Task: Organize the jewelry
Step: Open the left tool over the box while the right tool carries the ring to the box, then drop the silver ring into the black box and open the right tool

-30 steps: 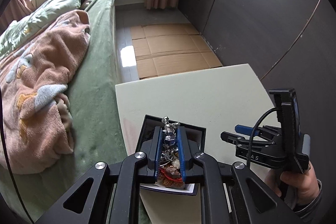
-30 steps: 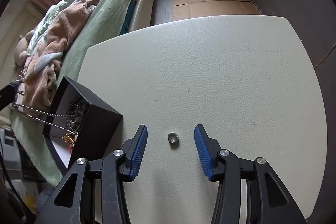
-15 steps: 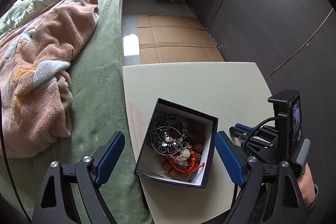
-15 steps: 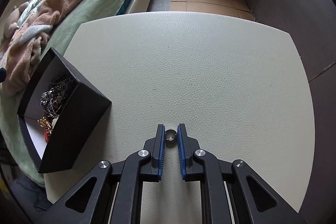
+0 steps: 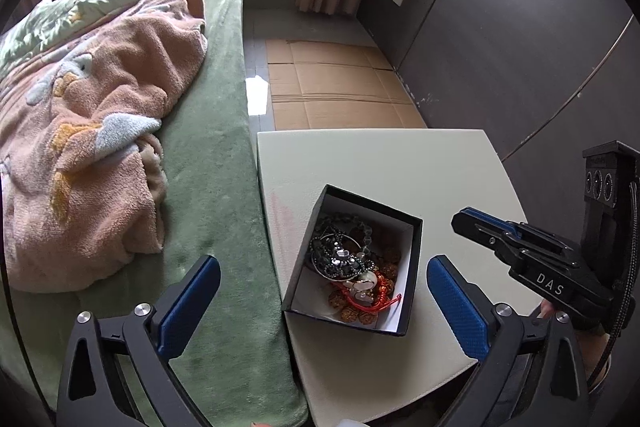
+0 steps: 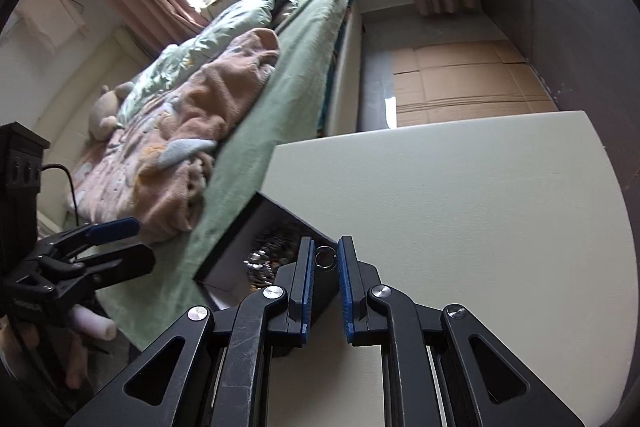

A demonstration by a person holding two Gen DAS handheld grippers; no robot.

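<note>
- Two views differ: only the right wrist camera shows the ring [image 6: 325, 257]; the left wrist camera looks into the black box [image 5: 416, 227] on the table [image 5: 400, 163].
- The ring is a small silver band, held above the box's edge.
- The right gripper [image 6: 325, 261] pinches it; the left gripper [image 5: 320, 285], jaws just opened wide, holds nothing.

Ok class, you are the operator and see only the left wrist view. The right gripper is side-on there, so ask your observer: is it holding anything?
Observer: Yes. The right gripper has just been closing, and a small silver ring is pinched between its pads.
Operator: Is it over the box yet?
Observer: In the right wrist view it shows over the near corner of the black box, clear of the table; depth is hard to judge.
</note>
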